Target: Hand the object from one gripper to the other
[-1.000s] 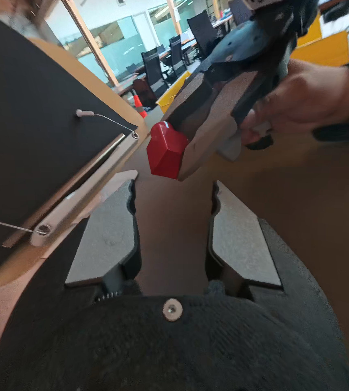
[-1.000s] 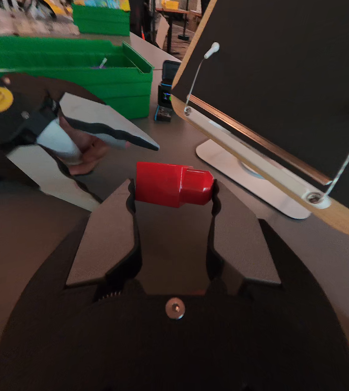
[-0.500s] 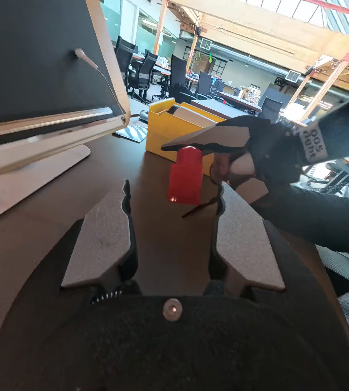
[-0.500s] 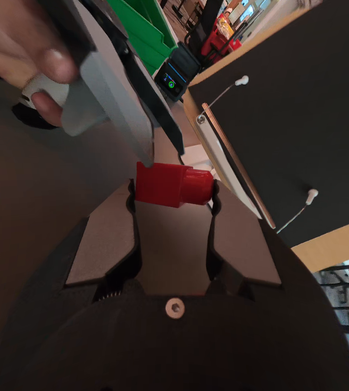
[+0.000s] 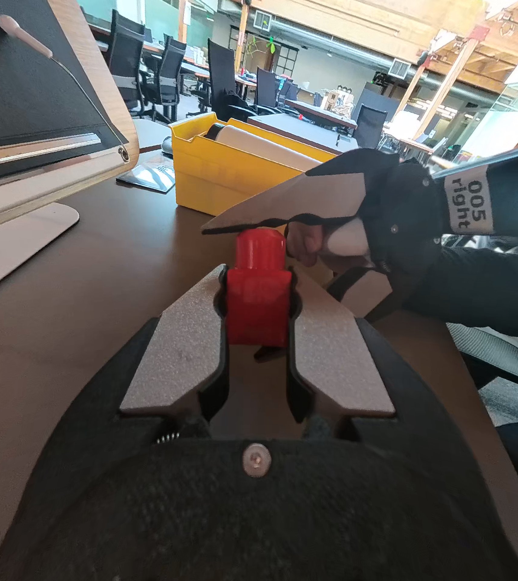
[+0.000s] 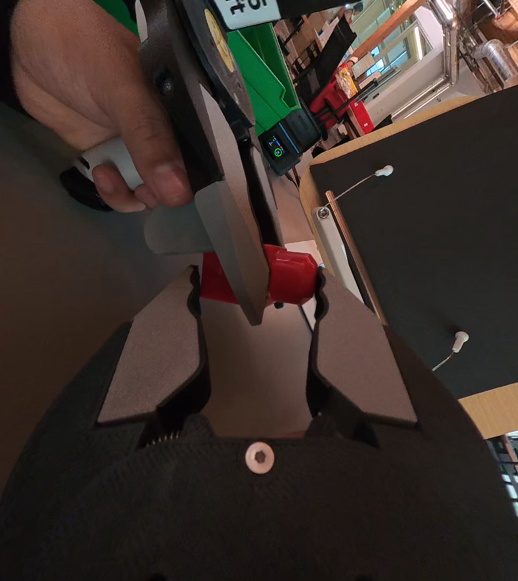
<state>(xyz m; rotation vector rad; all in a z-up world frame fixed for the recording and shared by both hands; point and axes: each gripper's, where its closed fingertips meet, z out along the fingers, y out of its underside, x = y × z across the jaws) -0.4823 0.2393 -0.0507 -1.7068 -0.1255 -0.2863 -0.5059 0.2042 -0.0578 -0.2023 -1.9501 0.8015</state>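
Note:
The red object, a square block with a round cap, is held in the air above the brown table. My left gripper is shut on the sides of its square base. My right gripper is shut on it end to end, one fingertip on the base and one on the cap. In the left wrist view the right gripper's upper finger rests on the cap; its lower fingertip is hidden behind the block. In the right wrist view a left finger crosses the red object and covers its middle.
A yellow bin holding a white roll stands on the table behind the hand-over. A black board on a stand is at the left, close to the grippers. A green bin and a small device with a screen lie beyond. My two grippers' fingertips are within a few centimetres of each other.
My left gripper has moved in from open and apart and has shut on the red object's base. My right gripper has kept its hold on the object throughout.

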